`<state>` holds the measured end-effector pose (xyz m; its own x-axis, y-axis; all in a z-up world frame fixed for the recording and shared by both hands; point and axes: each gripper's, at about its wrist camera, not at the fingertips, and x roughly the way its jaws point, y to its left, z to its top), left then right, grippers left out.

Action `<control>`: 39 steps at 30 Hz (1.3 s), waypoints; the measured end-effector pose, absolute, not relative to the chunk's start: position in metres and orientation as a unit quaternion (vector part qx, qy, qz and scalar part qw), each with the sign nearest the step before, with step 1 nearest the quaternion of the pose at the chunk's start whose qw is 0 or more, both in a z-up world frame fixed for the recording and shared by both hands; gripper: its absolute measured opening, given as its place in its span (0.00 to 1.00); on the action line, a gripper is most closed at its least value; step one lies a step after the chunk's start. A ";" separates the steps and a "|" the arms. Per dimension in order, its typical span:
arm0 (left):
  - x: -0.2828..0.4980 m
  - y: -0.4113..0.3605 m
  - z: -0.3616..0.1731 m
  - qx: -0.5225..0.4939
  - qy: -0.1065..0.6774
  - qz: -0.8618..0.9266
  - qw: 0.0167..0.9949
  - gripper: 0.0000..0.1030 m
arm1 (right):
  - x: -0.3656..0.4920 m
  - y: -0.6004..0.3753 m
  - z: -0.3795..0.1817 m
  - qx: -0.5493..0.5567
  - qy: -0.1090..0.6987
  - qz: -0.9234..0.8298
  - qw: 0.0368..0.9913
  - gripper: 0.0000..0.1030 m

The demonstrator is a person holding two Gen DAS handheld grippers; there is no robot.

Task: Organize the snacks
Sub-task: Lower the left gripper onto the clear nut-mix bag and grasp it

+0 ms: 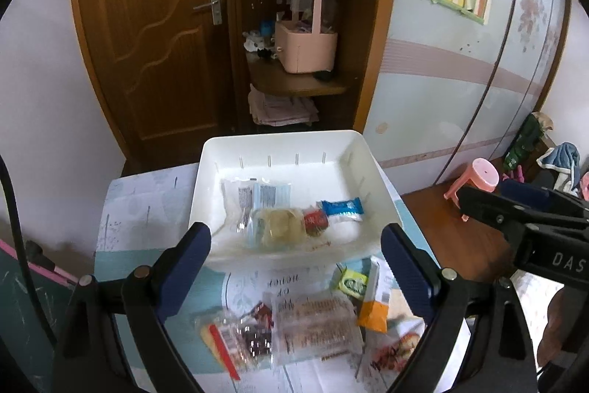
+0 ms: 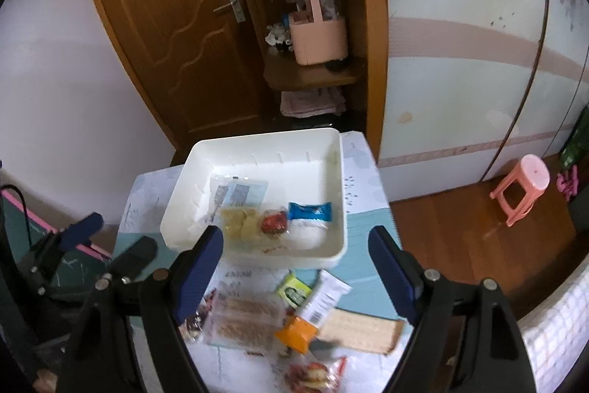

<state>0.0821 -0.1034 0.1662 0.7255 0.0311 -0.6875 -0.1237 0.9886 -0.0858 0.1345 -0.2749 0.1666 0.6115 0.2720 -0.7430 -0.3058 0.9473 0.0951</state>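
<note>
Your left gripper [image 1: 296, 267] hangs over the near edge of the bench [image 1: 143, 209] with its fingers [image 1: 187, 264] spread wide and nothing between them; your right gripper [image 2: 294, 264] matches it, fingers [image 2: 198, 267] wide apart and empty, poised just short of the white tray [image 2: 257, 139]. In that tray you have a clear packet with a pale blue label [image 2: 239, 194] at the back, a yellowish snack in clear wrap [image 2: 241, 227] in front of it, a small red-wrapped piece [image 2: 274, 223] beside that, and a blue and white packet [image 2: 309, 211] furthest to your right, the last two touching or nearly so. Loose on the bench in front of the tray, between your fingers, lie the snacks not yet sorted: a clear pack of brown biscuits [image 2: 244, 321], a dark red wrapper [image 2: 198, 315] at its left edge, a small green packet [image 2: 293, 290], a white packet with a barcode [image 2: 325, 297] and an orange packet [image 2: 296, 332] overlapping it. From the left wrist you also see a clear pack with a red strip [image 1: 228, 341] at the left of that pile. These near items are blurred, so their printing cannot be read.
</note>
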 end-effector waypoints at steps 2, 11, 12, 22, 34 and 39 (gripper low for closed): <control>0.067 -0.106 0.165 -0.061 0.370 0.042 0.926 0.91 | 0.117 -0.279 0.169 -0.041 0.399 0.159 0.902 0.79; 0.004 -0.102 0.125 -0.086 0.407 0.052 0.908 0.91 | 0.067 -0.295 0.143 -0.086 0.407 0.162 0.895 0.79; -0.001 -0.101 0.116 -0.086 0.416 0.056 0.904 0.91 | 0.064 -0.298 0.135 -0.082 0.418 0.167 0.889 0.79; -0.026 -0.105 0.004 -0.122 0.554 0.030 0.823 0.91 | 0.051 -0.316 0.048 -0.053 0.515 0.182 0.836 0.79; -0.038 -0.117 -0.072 -0.153 0.625 0.033 0.765 0.91 | 0.060 -0.321 -0.014 -0.031 0.583 0.181 0.792 0.79; -0.041 -0.115 -0.088 -0.166 0.634 0.040 0.754 0.90 | 0.065 -0.316 -0.023 -0.025 0.594 0.189 0.782 0.79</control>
